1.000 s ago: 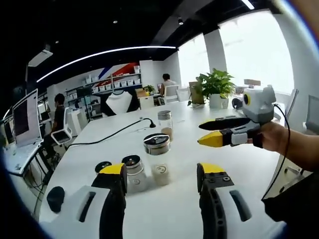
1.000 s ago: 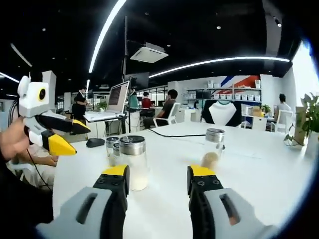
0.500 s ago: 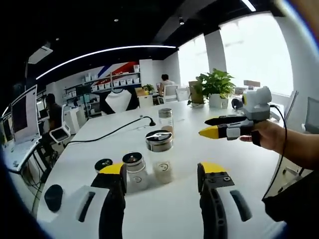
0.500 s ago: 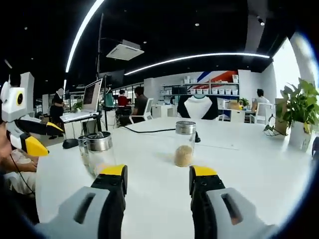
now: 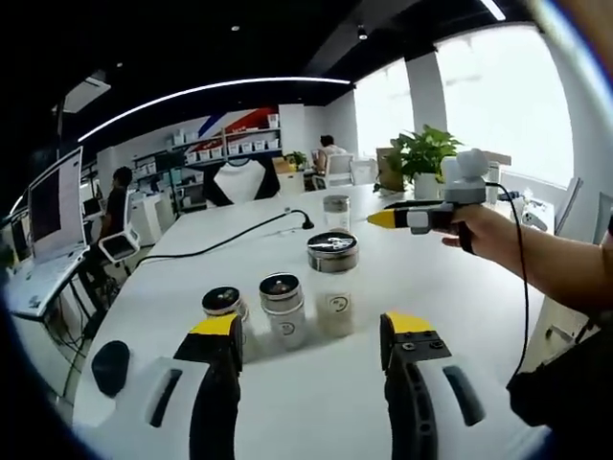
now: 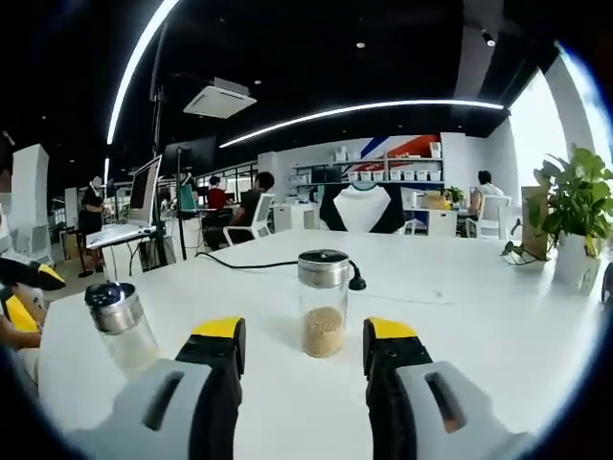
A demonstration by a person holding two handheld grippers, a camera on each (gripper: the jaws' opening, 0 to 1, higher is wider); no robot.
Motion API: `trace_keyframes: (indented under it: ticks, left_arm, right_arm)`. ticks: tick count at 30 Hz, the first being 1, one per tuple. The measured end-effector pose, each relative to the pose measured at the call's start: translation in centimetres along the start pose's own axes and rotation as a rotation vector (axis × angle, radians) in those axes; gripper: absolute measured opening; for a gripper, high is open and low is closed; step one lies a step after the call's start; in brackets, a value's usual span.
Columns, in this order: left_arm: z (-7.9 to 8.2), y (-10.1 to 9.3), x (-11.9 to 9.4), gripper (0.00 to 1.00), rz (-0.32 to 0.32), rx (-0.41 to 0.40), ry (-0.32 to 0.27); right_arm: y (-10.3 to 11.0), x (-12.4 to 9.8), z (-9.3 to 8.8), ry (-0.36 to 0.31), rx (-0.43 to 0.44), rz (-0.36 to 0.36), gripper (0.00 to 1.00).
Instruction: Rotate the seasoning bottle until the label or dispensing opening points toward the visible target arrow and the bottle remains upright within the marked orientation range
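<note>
Left claw (image 5: 311, 335) is sitting released, jaws apart, nothing btwn them, hovering low over the white table (image 5: 479, 287). Just beyond its tips three shakers are standing upright in a row: small one (image 5: 226, 309) at left, mid one (image 5: 283, 309) w/ dark lid, tallest (image 5: 333, 284) w/ chrome cap at right. Farther back, the seasoning bottle (image 5: 336, 213) is standing alone nr table centre, well apart from the row. Right claw (image 5: 383, 218) is coming in from the right, held by a hand (image 5: 484, 230); can't tell its gap there.

In right gripper view, right claw (image 6: 302, 347) is hanging released, jaws wide, w/ seasoning bottle (image 6: 324, 303) upright just ahead, btwn the tips, not touched. A black cable (image 6: 259, 264) is running behind it.
</note>
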State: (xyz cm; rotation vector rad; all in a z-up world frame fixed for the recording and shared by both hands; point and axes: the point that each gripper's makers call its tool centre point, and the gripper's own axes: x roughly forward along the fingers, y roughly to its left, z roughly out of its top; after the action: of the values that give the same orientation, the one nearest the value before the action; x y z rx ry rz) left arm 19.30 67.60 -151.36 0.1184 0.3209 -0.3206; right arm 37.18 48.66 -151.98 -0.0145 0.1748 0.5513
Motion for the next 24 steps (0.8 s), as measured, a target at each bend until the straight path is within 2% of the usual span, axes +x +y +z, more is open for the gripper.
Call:
trace_keyframes:
  ticks: [4,7,17,24]
  left_arm:
    - [-0.1,0.1,0.4,0.61,-0.002,-0.001,0.01]
    - [-0.1,-0.1,0.7,0.61,-0.009,0.0,0.015]
    - [-0.2,0.4,1.2,0.6,-0.002,0.015,0.039]
    - [-0.5,0.7,1.2,0.6,0.005,0.016,0.053]
  right_arm:
    - [-0.7,1.7,-0.3,0.011,0.005,-0.004,0.48]
    - [-1.4,3.0,0.2,0.013,-0.003,-0.016,0.48]
    - [-3.4,9.6,2.0,0.006,-0.067,-0.043,0.48]
    - [-2.8,11.2,2.1,0.011,-0.089,-0.038,0.46]
